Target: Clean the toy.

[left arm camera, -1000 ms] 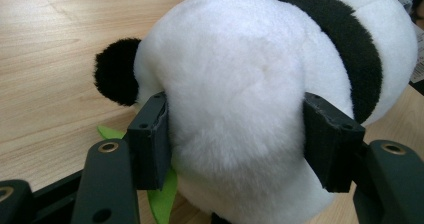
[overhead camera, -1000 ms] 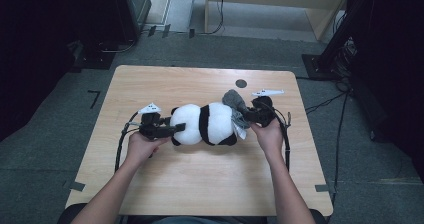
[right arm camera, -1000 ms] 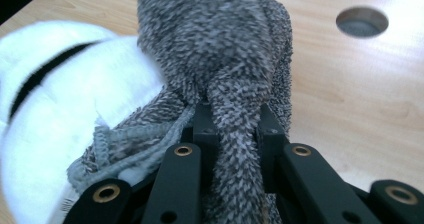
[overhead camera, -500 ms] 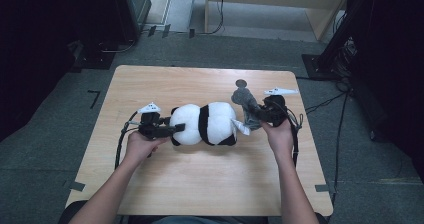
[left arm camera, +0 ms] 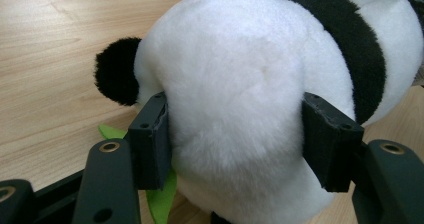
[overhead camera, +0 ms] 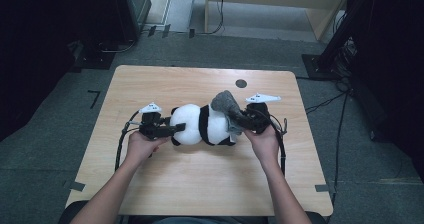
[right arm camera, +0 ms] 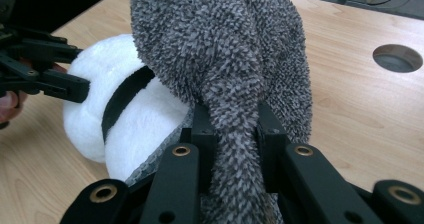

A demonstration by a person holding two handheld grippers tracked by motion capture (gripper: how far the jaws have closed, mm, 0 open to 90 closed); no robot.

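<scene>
1. Your left gripper [overhead camera: 172, 130] is clamped on the white head end of the plush panda [overhead camera: 202, 125], jaws pressed into the fur on both sides. The panda lies on its side near the middle of the wooden table [overhead camera: 165, 184]. That grip sits on soft stuffing, so a hard pull from the other side could drag the head out from between the jaws.

2. Your right gripper [right arm camera: 232, 149] is pinched tight on a fold of the grey fuzzy cloth [right arm camera: 225, 49], which drapes up over the panda's far end. Only a narrow bunch of fabric is caught; if you tug sideways instead of along the fabric, it may slide free.

3. From the high view I cannot tell whether the cloth is wrapped round the panda or merely resting on it. If it is snagged on a limb, lifting it will roll or lift the whole toy.

4. A green felt piece [left arm camera: 161, 196] lies under the panda beside your left jaw. Shifting that gripper could crumple or trap it.

5. The round hole [overhead camera: 241, 83] in the table lies beyond the cloth; keep the loose end clear of it.
</scene>
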